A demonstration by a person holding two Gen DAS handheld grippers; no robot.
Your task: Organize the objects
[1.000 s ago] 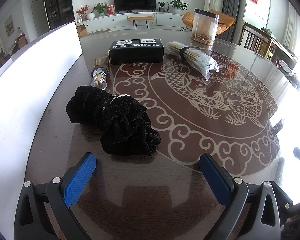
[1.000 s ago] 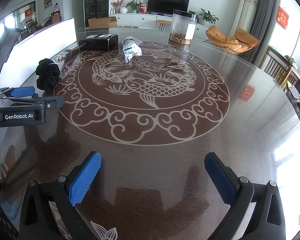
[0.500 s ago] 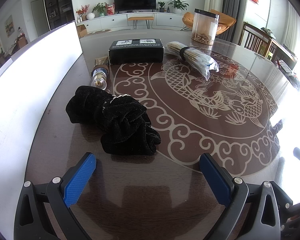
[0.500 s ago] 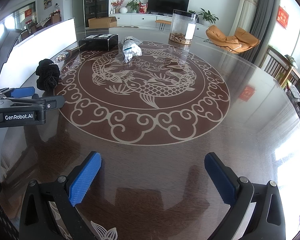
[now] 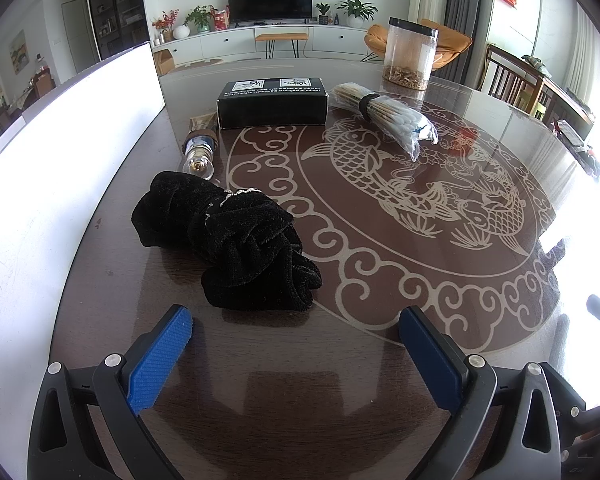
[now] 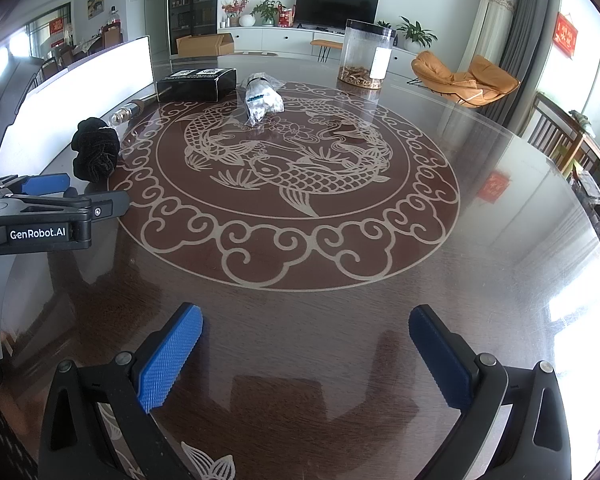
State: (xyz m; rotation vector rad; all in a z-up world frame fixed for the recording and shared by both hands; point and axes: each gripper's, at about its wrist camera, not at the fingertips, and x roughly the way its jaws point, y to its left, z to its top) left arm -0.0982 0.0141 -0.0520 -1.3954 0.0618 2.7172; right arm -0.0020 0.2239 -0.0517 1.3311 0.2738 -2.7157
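Observation:
A crumpled black velvet cloth (image 5: pixel 228 240) lies on the round table just beyond my left gripper (image 5: pixel 296 330), which is open and empty. Behind the cloth a small glass bottle (image 5: pixel 199 152) lies on its side, then a black box (image 5: pixel 272 102) and a plastic-wrapped bundle of sticks (image 5: pixel 384 114). My right gripper (image 6: pixel 306 332) is open and empty over bare table near the front edge. From the right wrist I see the cloth (image 6: pixel 95 154), bottle (image 6: pixel 129 113), box (image 6: pixel 198 85), bundle (image 6: pixel 262 98) and the left gripper's body (image 6: pixel 48 212) at far left.
A clear jar with brown contents (image 6: pixel 366 54) stands at the table's far side. A white panel (image 5: pixel 60 152) runs along the table's left edge. The table (image 6: pixel 500 208) carries a fish pattern. Chairs (image 6: pixel 556 136) stand to the right.

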